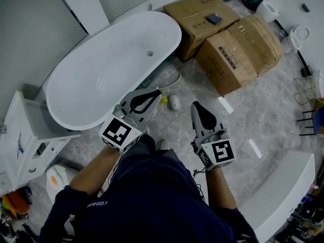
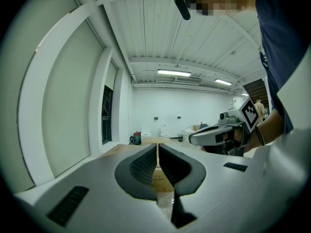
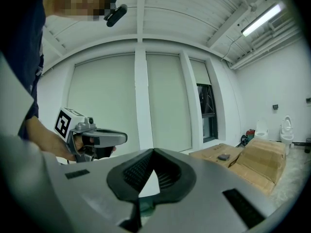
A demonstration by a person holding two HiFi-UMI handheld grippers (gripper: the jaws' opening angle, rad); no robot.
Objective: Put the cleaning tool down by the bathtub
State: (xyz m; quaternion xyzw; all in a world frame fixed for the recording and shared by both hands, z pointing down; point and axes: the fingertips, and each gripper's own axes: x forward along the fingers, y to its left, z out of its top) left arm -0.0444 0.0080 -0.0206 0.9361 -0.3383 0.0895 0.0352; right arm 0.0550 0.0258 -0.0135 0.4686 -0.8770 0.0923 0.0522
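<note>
The white oval bathtub stands at the upper left of the head view. On the grey tiled floor beside it lies a small grey-white object with a yellow part, probably the cleaning tool. My left gripper hangs level by the tub's near end, shut, with nothing between its pads. My right gripper is to its right over the floor, also shut and empty. In the left gripper view the left gripper's tips meet and the right gripper shows beyond. In the right gripper view the right gripper's tips meet too.
Two big cardboard boxes stand right of the tub. A white cabinet is at the left. A long white fixture lies at the lower right. A toilet seat and tools sit at the far right.
</note>
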